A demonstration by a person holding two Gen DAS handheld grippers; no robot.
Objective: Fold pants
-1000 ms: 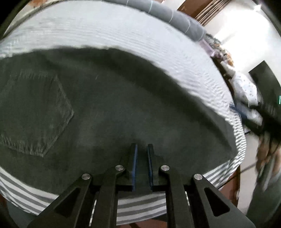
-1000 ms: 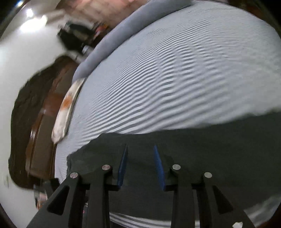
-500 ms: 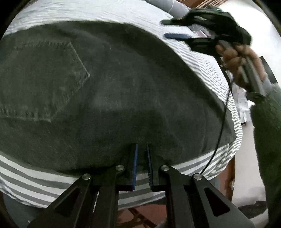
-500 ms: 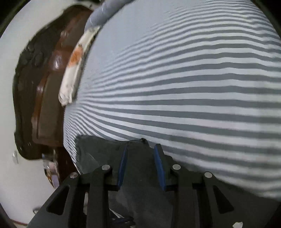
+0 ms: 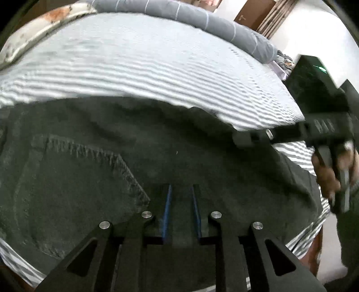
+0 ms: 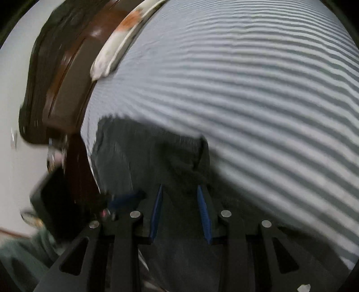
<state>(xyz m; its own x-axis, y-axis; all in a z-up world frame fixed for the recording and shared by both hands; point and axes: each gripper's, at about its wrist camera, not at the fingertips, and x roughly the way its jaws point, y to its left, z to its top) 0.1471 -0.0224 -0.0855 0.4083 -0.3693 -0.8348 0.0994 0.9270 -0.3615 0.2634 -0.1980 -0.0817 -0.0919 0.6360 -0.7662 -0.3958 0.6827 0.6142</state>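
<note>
We have the pants [image 5: 157, 170] lying on the striped sheet [image 5: 157, 74], pocket side up. Left gripper [image 5: 180, 211]: jaws have just been opening, narrow gap, cloth between but seemingly not pinched. Right gripper [image 6: 180, 211]: pads bunch a fold of cloth. To fold well, we release only once edges align. Grey bolster [image 5: 202, 20] beyond; wooden frame [image 6: 67, 89] and white wall to one side.
</note>
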